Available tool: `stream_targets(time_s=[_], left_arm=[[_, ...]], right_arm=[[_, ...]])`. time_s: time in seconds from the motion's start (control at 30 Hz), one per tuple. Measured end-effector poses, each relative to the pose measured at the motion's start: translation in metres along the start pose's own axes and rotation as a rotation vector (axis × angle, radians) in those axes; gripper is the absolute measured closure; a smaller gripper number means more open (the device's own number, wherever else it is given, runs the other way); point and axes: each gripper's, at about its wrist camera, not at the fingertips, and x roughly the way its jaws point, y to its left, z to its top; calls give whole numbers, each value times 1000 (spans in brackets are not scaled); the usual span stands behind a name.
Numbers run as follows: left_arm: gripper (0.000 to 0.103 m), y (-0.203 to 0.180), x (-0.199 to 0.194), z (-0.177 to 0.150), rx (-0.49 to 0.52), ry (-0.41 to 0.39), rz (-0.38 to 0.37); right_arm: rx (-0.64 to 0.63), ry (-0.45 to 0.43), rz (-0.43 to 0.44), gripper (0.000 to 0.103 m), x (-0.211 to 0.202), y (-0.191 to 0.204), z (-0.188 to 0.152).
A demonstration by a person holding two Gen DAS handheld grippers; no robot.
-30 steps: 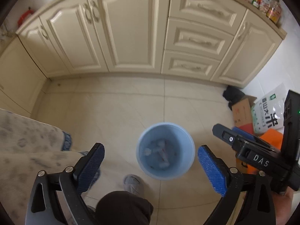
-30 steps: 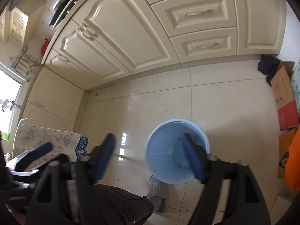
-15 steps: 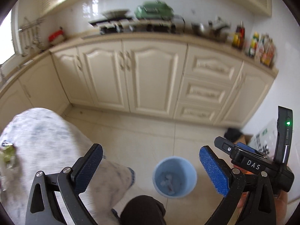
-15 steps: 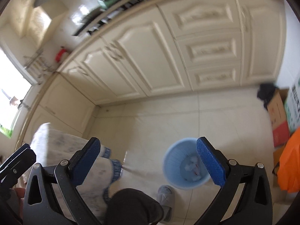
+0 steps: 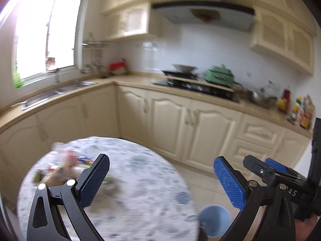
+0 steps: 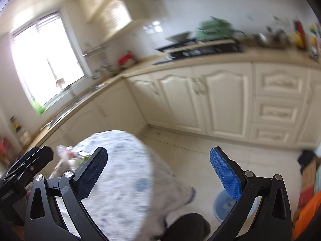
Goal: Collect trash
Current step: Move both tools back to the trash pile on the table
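Note:
A round table with a blue-patterned cloth (image 5: 140,190) fills the lower left of both views, also as the table (image 6: 124,180). Blurred trash (image 5: 60,166) lies on its far left side, seen too as trash (image 6: 68,156). The light blue bin (image 5: 213,220) stands on the floor beside the table, partly hidden as the bin (image 6: 222,206) behind a finger. My left gripper (image 5: 161,177) hangs open above the table with nothing between its pads. My right gripper (image 6: 158,172) is open and empty, over the table's edge.
Cream cabinets (image 5: 200,124) and a counter with a stove (image 5: 192,84), a green pot (image 5: 218,74) and a sink (image 5: 60,90) run along the far walls. Boxes and an orange item (image 6: 307,206) sit on the floor at right. A dark knee (image 6: 188,227) shows below.
Both grippers have risen from over the bin and swung left toward the table. The views now show the counter, window and table top. The right jaws widened early on.

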Motion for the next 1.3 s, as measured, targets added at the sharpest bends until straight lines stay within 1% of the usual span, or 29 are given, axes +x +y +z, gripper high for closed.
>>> stream_targets(time_s=[0.1,0.2,0.43,0.47,0.53,0.67,0.77,0.8,0.87,0.97,1.07,1.13,1.27,1.3], left_arm=[[1,30,-37,-10,-40,-37,60],[1,48,-68,-18,-71,-54,109],[1,96,-135,-26,-127,-118,226],[1,101,-143,-30,-128,-125,243],[1,106,-145,-29,-133,-126,265],[1,114,-154,-36,-128,-134,293],[1,118,-148,-35,-117,-128,305],[1,118,-146,-39,-112,-126,315],[1,122,-133,-41,-103,-112,329],[1,127,-99,-38,-104,-64,322],[1,135,-62,-43,-98,8,312],[1,142,-34,-39,-92,47,296],[1,155,20,-37,-56,122,285],[1,163,33,-34,-47,137,277]], right_arm=[[-69,-8,46,0,-1,47,1],[-125,-26,87,0,-5,94,1],[-234,-55,133,0,-15,171,6],[-249,-58,141,0,-15,180,8],[-270,-64,149,0,-15,195,11],[-293,-62,167,0,-9,217,15],[-322,-54,165,0,0,230,17],[-328,-47,164,0,5,233,17],[-341,-29,163,0,16,237,17],[-364,19,146,0,40,236,11],[-375,91,130,0,71,231,2],[-381,142,122,0,94,228,-7],[-392,232,114,0,135,223,-23],[-394,250,113,0,144,223,-26]])
